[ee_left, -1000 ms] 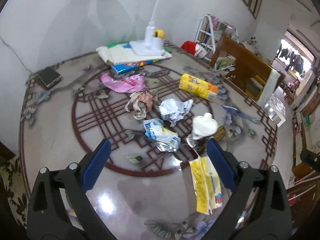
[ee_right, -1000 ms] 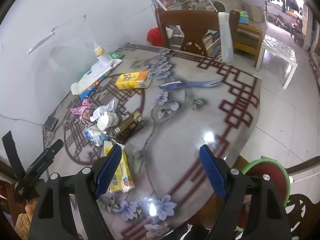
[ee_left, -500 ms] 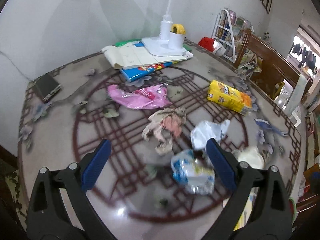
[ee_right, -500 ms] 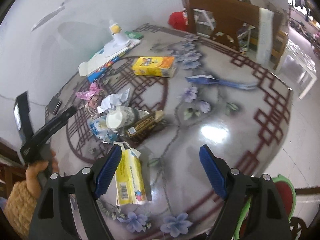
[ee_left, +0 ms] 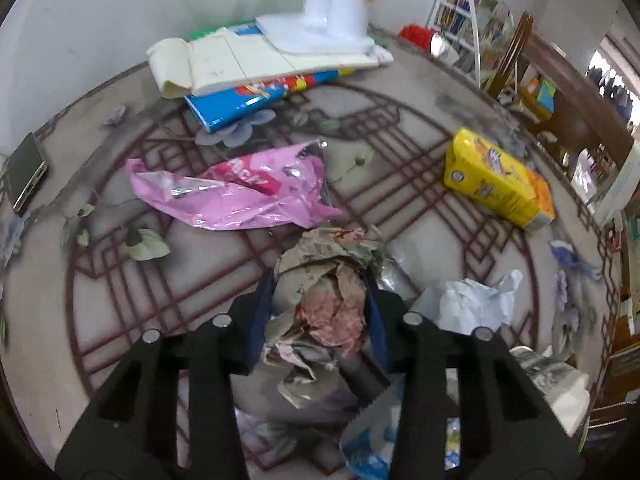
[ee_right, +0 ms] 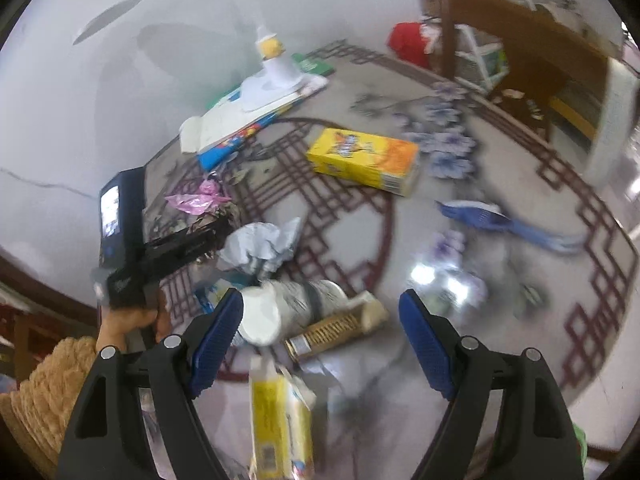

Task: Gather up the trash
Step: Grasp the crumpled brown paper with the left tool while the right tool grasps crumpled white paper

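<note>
My left gripper [ee_left: 318, 312] is shut on a crumpled brown and red paper wrapper [ee_left: 328, 280] on the patterned table [ee_left: 100, 312]. It also shows in the right wrist view [ee_right: 216, 226]. A pink plastic bag [ee_left: 236, 192] lies just beyond it. A crumpled white paper [ee_left: 472, 304] lies to its right. My right gripper [ee_right: 320, 316] is open and empty above a white cup [ee_right: 280, 308], a brown tube [ee_right: 336, 332] and a yellow packet [ee_right: 280, 412].
A yellow box [ee_left: 500, 184] lies at the right. Books with a white lamp base [ee_left: 280, 52] stand at the back. A dark phone [ee_left: 24, 168] lies at the left edge. A wooden chair [ee_right: 520, 52] stands past the table.
My left gripper has moved forward and down over the table and closed on the brown paper wrapper. My right gripper has moved closer to the white cup and the yellow packet.
</note>
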The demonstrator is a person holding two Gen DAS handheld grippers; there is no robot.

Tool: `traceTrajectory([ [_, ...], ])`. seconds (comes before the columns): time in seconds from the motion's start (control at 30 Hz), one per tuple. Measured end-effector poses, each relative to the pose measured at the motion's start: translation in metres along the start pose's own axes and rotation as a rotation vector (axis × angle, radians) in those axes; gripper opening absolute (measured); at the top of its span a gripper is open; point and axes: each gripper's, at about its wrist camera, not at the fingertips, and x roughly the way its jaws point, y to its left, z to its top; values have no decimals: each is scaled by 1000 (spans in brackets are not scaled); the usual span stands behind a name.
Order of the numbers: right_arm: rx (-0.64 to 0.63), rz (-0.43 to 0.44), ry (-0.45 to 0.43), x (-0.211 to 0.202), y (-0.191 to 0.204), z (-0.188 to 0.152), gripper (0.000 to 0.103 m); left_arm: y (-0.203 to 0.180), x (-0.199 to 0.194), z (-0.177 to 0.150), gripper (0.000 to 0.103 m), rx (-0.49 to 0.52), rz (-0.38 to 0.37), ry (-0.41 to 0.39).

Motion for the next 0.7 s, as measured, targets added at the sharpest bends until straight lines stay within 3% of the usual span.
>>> traceTrajectory([
  [0.13,-17,42,50,33,10,20,78,7,-42,-14,39,-4,16,-95],
  [0.33,-49,96,143,85,30,41,78,23,-94,-43,40,-89,35,-145],
  [0.7,-25,112,362,169,49,55,82,31,-99,-59,40,-163,56,-126],
])
